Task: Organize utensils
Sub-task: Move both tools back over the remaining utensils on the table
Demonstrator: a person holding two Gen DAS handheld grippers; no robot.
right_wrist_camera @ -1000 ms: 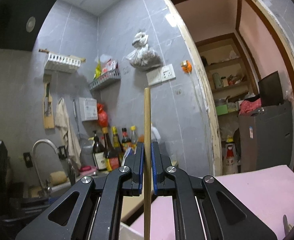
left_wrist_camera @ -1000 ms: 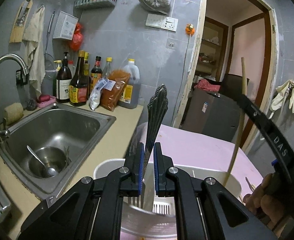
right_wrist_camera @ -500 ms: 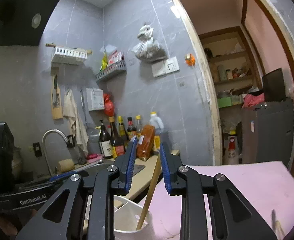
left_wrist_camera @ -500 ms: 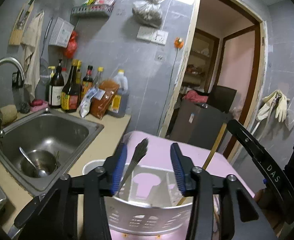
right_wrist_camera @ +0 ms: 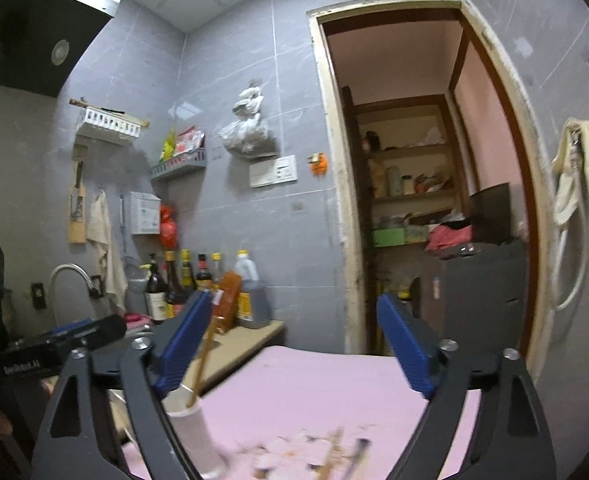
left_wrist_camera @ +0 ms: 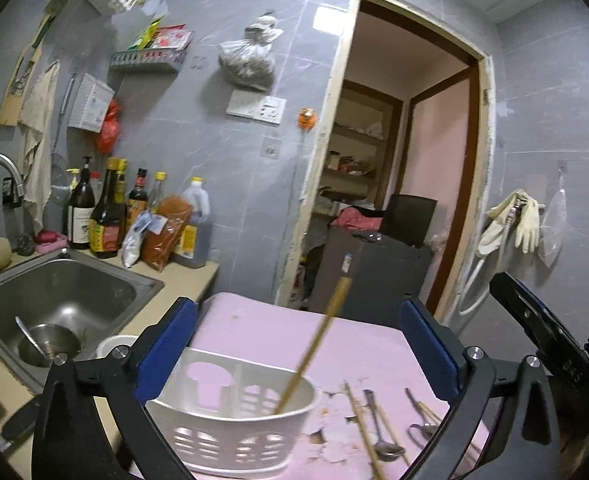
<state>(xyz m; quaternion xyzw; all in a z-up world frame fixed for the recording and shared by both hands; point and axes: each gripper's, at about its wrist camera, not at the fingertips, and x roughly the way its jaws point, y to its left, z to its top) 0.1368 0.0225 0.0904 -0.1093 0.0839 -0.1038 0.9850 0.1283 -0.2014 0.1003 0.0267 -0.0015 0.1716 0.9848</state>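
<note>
Both jaws just opened: left gripper (left_wrist_camera: 294,344) and right gripper (right_wrist_camera: 290,348) empty. Next spoon (left_wrist_camera: 380,424): thin, stiff, slippery; I'd pinch mid-handle.

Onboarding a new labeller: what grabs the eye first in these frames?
The white utensil caddy at bottom centre of the left wrist view, with a wooden chopstick leaning out of it. Right of it, loose chopsticks and spoons lie on the pink tabletop. Both the left gripper and right gripper stand wide open, empty.
</note>
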